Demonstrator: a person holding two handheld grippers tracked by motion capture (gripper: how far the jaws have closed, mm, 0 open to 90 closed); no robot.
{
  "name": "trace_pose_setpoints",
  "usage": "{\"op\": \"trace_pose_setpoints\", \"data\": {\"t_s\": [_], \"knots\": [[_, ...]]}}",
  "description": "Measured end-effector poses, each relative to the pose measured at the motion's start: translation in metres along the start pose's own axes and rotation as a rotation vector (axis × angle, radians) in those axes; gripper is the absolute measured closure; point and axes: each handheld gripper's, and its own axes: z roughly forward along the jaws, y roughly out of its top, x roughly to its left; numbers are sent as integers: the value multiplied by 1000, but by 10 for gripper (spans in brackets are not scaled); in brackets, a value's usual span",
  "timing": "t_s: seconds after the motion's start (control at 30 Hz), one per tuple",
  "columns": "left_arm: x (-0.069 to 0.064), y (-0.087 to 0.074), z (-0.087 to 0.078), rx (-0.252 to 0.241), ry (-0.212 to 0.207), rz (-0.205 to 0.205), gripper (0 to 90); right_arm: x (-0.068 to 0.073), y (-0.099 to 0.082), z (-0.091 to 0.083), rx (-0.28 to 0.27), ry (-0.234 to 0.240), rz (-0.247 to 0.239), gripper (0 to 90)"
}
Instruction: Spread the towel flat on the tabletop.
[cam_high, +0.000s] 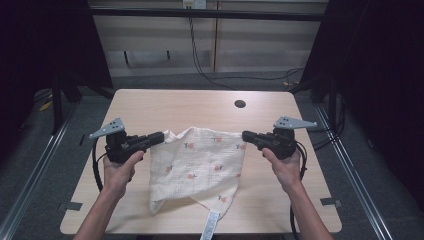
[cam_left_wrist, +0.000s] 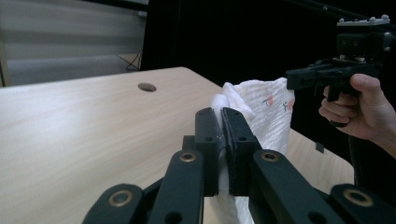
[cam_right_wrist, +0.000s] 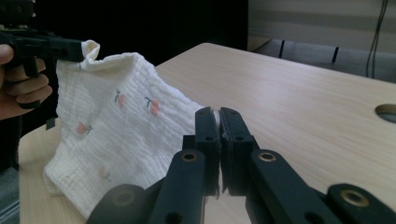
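Both grippers, left (cam_high: 159, 137) and right (cam_high: 246, 135), pinch top corners of white cloth (cam_high: 197, 165) above table (cam_high: 150, 107).

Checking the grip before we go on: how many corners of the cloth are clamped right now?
2. The left gripper clamps the cloth at its upper left corner, the right gripper at its upper right. The lower corners hang loose toward the table.

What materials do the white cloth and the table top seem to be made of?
Cloth: probably soft cotton gauze, matt; crinkled weave, limp folds, small printed fruit motifs. Table top: looks like light wood laminate, smooth and slightly shiny; a regular grain pattern suggests it, but solid wood is possible.
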Motion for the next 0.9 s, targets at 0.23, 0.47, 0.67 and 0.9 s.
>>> {"op": "trace_pose_setpoints", "data": {"t_s": [0.23,0.47,0.67,0.9], "knots": [[-8,12,9,-23,-34,14,861,-1,21,-25,-45,-36,-18,874],[-27,21,4,-56,-42,51,861,10,36,-57,-73,-49,-48,875],[-50,33,-8,-68,-59,105,861,32,43,-87,-124,-90,-72,876],[-68,42,-15,-70,-92,117,860,46,49,-108,-164,-114,-62,876]]}}
